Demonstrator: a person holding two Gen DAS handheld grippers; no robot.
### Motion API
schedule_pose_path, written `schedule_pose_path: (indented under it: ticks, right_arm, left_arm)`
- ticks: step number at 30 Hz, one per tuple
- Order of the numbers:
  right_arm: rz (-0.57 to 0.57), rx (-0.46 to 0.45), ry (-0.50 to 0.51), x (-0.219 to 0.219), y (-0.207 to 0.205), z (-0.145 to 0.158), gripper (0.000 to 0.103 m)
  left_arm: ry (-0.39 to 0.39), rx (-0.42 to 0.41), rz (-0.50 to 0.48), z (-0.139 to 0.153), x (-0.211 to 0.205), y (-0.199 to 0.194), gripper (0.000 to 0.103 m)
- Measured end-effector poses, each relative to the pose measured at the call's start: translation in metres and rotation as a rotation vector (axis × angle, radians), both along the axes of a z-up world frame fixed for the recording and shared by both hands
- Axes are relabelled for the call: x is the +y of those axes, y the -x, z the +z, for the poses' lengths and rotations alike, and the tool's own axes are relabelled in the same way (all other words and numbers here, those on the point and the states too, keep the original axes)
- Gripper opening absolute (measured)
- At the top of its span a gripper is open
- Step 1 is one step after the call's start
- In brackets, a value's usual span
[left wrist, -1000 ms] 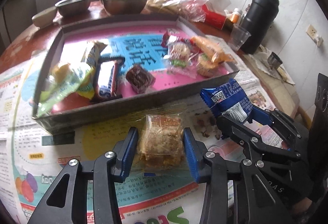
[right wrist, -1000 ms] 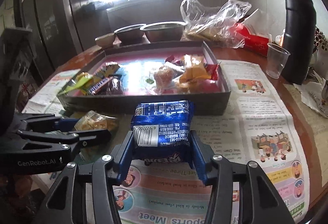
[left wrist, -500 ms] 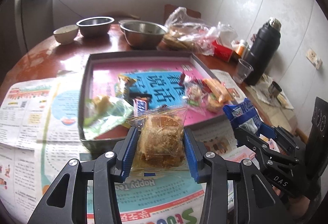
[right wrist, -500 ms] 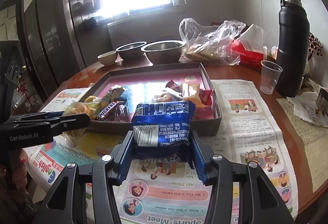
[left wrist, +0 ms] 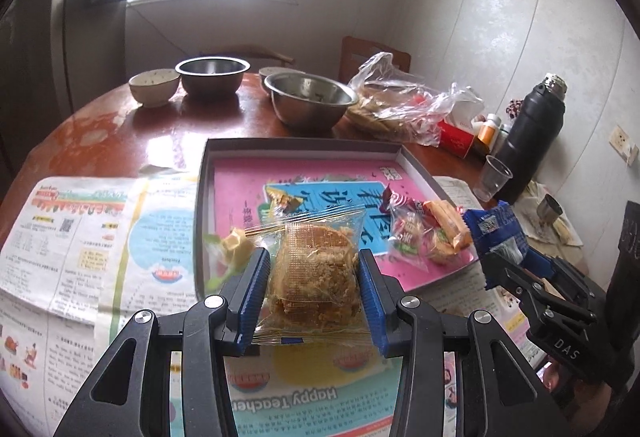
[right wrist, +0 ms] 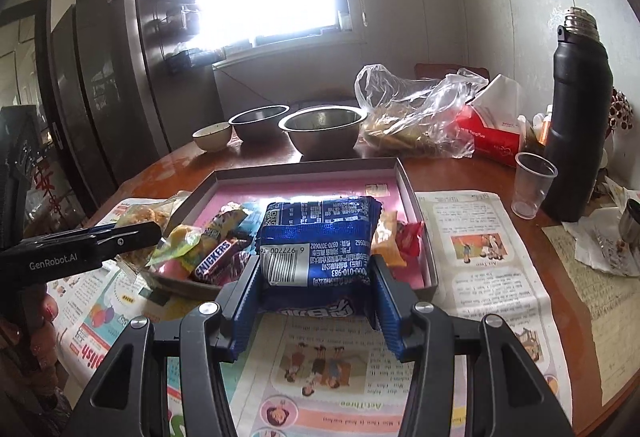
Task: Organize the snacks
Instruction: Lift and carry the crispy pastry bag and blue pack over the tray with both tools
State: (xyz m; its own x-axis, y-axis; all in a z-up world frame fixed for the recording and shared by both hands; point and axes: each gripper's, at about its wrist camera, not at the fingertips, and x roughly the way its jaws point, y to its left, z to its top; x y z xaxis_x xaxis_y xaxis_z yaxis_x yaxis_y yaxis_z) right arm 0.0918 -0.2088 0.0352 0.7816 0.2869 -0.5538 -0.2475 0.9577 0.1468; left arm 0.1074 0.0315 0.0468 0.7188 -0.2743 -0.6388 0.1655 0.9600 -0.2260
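On the far left of the table [left wrist: 120, 125] we see a small ceramic bowl [left wrist: 154, 87] and next to it two steel bowls [left wrist: 308, 99], all on bare wood beyond the newspaper [left wrist: 80, 229]. Our left gripper [left wrist: 314, 279] is clamped on a clear-wrapped crumbly cake [left wrist: 316, 269], its blue pads pressed to both sides of the wrapper, and we hold it off the table just in front of the near wall of the grey tray [left wrist: 202, 197]. Inside the tray, on its pink lining, lie a Snickers bar [right wrist: 214, 257], a yellow-green packet [right wrist: 180, 241] and, toward the right side, orange and red wrapped sweets [left wrist: 436, 225]. Our right gripper [right wrist: 318, 295] is clamped on a blue foil packet [right wrist: 320, 237], held above the newspaper at the tray's near right corner. Further right stand a crumpled clear plastic bag [right wrist: 408, 113], a red tissue pack [right wrist: 492, 129], a clear plastic cup [right wrist: 532, 183] and a tall black flask [right wrist: 578, 117]
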Motion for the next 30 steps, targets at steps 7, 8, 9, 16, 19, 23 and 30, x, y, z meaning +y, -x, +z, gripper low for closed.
schedule_pose_path:
  ticks: [7, 8, 9, 16, 19, 23, 30]
  right_arm:
    - [0.007, 0.0, -0.002, 0.005, -0.018, 0.0, 0.052]
    - [0.01, 0.0, -0.003, 0.007, -0.021, 0.0, 0.052]
    - [0.014, -0.001, -0.001, 0.008, -0.023, 0.0, 0.052]
    - [0.027, 0.019, 0.007, 0.017, -0.039, -0.008, 0.052]
    - [0.032, 0.032, 0.01, 0.02, -0.044, -0.013, 0.052]
    - [0.036, 0.052, 0.011, 0.022, -0.052, -0.02, 0.052]
    - [0.071, 0.07, 0.028, 0.034, -0.056, -0.03, 0.052]
  left_arm:
    - [-0.015, 0.013, -0.011, -0.009, -0.009, -0.016, 0.046]
    - [-0.016, 0.015, -0.014, -0.01, -0.01, -0.018, 0.046]
    - [-0.016, 0.021, -0.015, -0.012, -0.011, -0.021, 0.046]
    - [-0.019, 0.041, -0.016, -0.024, -0.012, -0.033, 0.046]
    - [-0.018, 0.045, -0.018, -0.029, -0.012, -0.037, 0.046]
    - [-0.01, 0.055, -0.018, -0.035, -0.012, -0.043, 0.046]
    - [-0.011, 0.059, -0.02, -0.041, -0.013, -0.048, 0.046]
